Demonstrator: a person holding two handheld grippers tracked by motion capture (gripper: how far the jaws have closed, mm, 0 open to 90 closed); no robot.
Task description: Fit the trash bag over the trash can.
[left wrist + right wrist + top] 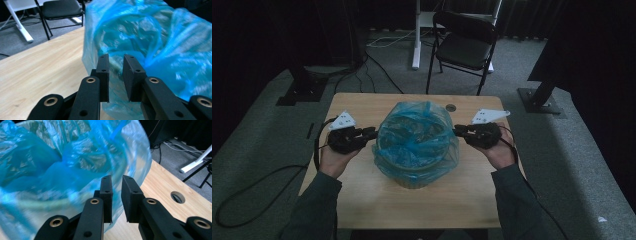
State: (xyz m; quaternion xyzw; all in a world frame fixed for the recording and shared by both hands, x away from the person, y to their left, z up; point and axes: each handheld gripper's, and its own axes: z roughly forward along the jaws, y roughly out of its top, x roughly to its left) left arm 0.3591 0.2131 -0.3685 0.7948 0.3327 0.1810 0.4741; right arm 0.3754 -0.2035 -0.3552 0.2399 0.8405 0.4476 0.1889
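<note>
1. The wooden bench (362, 195) carries everything; a small round hole (451, 107) sits in its far edge, and a black folding chair (464, 45) stands on the grey floor beyond it.
2. A round bin (414, 177) stands at the middle of the bench, lined with a blue plastic bag (417, 137) whose rim is folded down over the outside of the bin.
3. The left gripper (371, 133) lies level at the bag's left side, held in the person's left hand (334, 155). In the left gripper view its fingers (103, 75) stand narrowly apart with blue film between them; I cannot tell whether they pinch it.
4. The right gripper (458, 131) lies level at the bag's right side, in the right hand (502, 152). Its fingers (107, 195) are likewise almost together at the bag's rim, and a grip on the film cannot be made out.
</note>
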